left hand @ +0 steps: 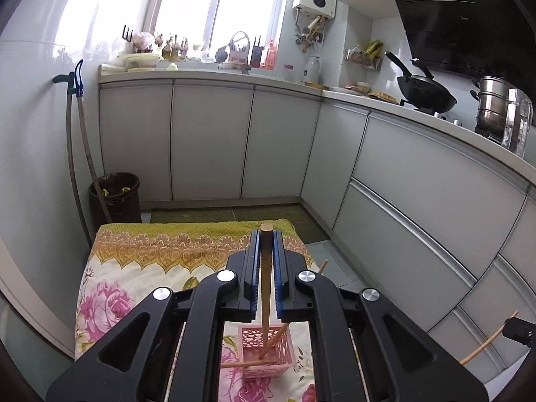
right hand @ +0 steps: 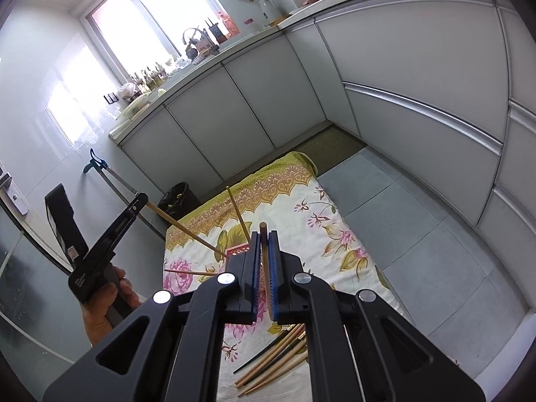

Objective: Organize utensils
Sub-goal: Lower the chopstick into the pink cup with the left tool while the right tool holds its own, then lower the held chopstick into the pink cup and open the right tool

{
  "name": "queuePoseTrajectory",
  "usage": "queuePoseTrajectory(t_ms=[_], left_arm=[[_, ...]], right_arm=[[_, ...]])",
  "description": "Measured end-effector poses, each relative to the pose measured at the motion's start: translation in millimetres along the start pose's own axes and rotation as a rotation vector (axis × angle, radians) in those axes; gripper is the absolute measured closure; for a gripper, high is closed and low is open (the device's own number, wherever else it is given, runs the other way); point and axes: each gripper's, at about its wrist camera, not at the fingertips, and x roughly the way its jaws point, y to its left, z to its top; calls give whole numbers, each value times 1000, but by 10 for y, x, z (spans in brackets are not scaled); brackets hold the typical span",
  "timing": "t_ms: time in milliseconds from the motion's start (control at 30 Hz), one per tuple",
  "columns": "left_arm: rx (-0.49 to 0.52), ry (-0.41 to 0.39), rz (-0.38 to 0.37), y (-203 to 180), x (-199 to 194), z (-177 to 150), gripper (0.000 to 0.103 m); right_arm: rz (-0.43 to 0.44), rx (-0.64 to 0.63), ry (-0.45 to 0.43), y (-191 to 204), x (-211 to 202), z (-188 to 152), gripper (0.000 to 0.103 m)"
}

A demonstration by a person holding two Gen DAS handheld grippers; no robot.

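Left wrist view: my left tool point(left hand: 266, 234) is clamped on a brown wooden chopstick point(left hand: 265, 288), whose lower end dips into the pink perforated plastic basket point(left hand: 268, 351) standing on the floral cloth-covered counter point(left hand: 134, 268); two more chopsticks lean inside. Right wrist view: my right tool point(right hand: 264, 236) is clamped on another brown wooden chopstick point(right hand: 263, 231), above a loose bundle of chopsticks point(right hand: 274, 358) lying near on the cloth.

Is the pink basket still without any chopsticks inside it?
No. In the left wrist view the pink basket already holds chopsticks, and the left gripper grips one more chopstick whose tip reaches into it.
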Motion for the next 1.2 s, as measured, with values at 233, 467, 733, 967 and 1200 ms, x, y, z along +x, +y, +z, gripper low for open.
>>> queuePoseTrajectory(t_ms=[233, 467, 733, 967, 1200], left_arm=[[44, 59, 43, -24, 210, -241, 74], [-58, -38, -17, 158, -347, -134, 68], [-141, -195, -54, 391, -1326, -247, 62], [-202, -203, -60, 656, -1536, -300, 62], [-233, -190, -55, 824, -1501, -327, 60]], right_arm=[[5, -5, 9, 44, 161, 47, 98], [25, -22, -16, 212, 184, 126, 98], [44, -41, -79, 520, 293, 380, 98], [25, -81, -115, 818, 604, 547, 98], [6, -127, -102, 1015, 949, 527, 98]])
